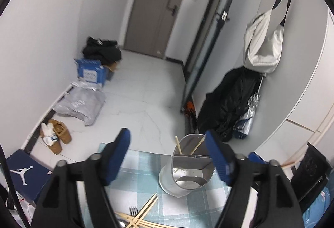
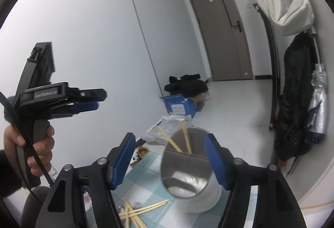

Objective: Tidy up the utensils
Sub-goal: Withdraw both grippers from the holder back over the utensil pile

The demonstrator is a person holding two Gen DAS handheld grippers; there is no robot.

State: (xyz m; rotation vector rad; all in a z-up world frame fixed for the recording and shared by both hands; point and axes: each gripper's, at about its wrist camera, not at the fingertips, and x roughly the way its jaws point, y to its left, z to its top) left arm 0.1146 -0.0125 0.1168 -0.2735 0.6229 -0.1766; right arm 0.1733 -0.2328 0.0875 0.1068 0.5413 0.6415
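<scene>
The utensils were split between two places: two wooden chopsticks [image 1: 178,145] stood leaning in the back compartment of the metal utensil holder [image 1: 187,167], and a loose heap of chopsticks [image 1: 144,215] lay crossed on the checked cloth [image 1: 142,167] in front of it, with a fork [image 1: 133,211] partly buried under them. The holder stood upright on the cloth, divided inside into compartments, and its front sections looked empty of utensils.

Your left claw [image 1: 168,157] stood wide apart above the surface with nothing between its blue pads [image 1: 120,157]; its right pad overlapped the holder's rim in the view, though you could not tell from that whether it touched. Your right claw [image 2: 170,160] was likewise spread open and held nothing, with the holder [image 2: 190,178] seen between its fingers and the two upright chopsticks [image 2: 185,138] rising from the far side. The scattered chopsticks [image 2: 137,212] lay near its left finger.

From the right wrist view, your left hand [image 2: 37,144] gripped the handle of the other claw [image 2: 91,100], which was raised well above the surface at the left.

On the floor beyond lay a blue box [image 1: 91,70], grey plastic bags [image 1: 81,102] and a pair of tan shoes [image 1: 58,136].
</scene>
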